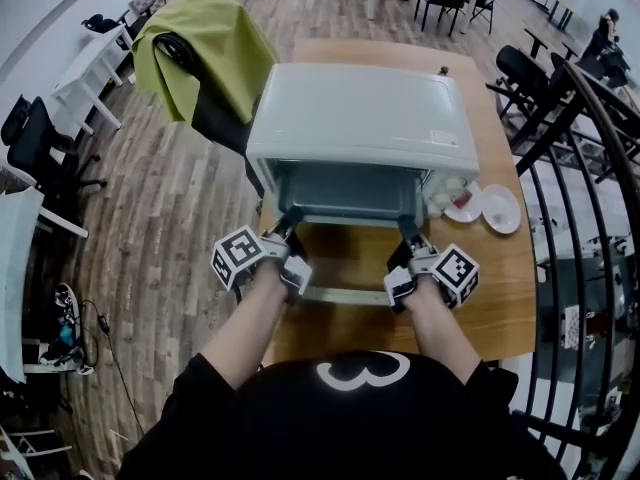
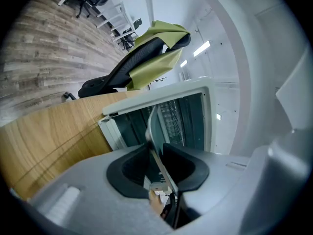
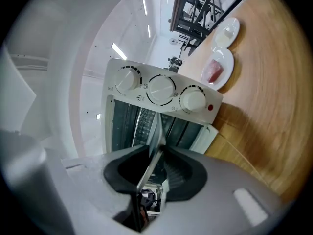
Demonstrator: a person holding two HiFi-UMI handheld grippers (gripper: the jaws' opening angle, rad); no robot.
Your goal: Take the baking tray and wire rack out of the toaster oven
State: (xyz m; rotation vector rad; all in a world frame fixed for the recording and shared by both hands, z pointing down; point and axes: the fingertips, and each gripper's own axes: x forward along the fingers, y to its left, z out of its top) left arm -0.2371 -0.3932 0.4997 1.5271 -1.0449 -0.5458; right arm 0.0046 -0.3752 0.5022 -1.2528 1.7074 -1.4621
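Metal, thin and stiff: baking tray (image 1: 345,190) at the mouth of the toaster oven (image 1: 360,118), which stands on the wooden desk (image 1: 500,298). Left tongs (image 1: 290,220) clamped on the tray's front lip near the oven's left wall, right tongs (image 1: 408,230) clamped likewise on the side of the oven's 3 knobs (image 3: 161,89). Looks light but slick, and apt to tip. Best kept level by both ends of that lip and drawn straight out of the oven.

Far end of the baking tray (image 1: 350,204) is hidden inside the toaster oven (image 1: 360,118).
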